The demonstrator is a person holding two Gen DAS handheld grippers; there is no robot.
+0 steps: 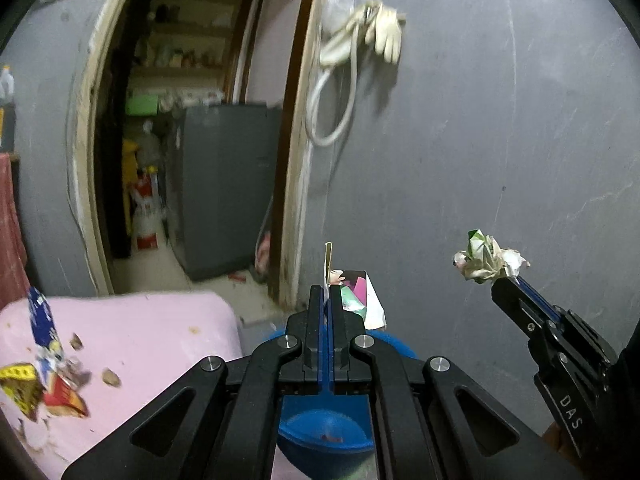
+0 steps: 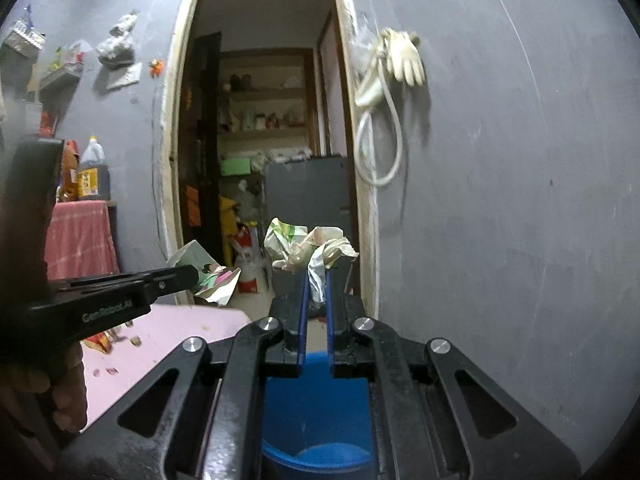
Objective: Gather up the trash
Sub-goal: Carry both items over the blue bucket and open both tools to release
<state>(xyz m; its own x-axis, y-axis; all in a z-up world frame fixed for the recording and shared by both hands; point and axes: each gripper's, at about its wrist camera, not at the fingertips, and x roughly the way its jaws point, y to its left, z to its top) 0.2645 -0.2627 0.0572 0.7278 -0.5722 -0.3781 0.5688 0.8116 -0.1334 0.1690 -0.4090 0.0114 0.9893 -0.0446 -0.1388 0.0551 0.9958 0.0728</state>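
Below your jaws sits the blue plastic bucket (image 2: 316,432); right gripper (image 2: 317,276) clenches crumpled white-green paper (image 2: 308,248), left gripper (image 1: 327,292) pinches a folded colourful wrapper (image 1: 354,292). Both feel light, soft; grip their bulk.

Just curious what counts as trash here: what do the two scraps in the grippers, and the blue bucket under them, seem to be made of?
Crumpled wad: probably thin printed paper; matte, sharp creases.
Folded scrap: likely glossy printed paper or thin card; flat colourful panels, crisp folds.
Blue bucket: looks like smooth moulded plastic; even colour, slight sheen.
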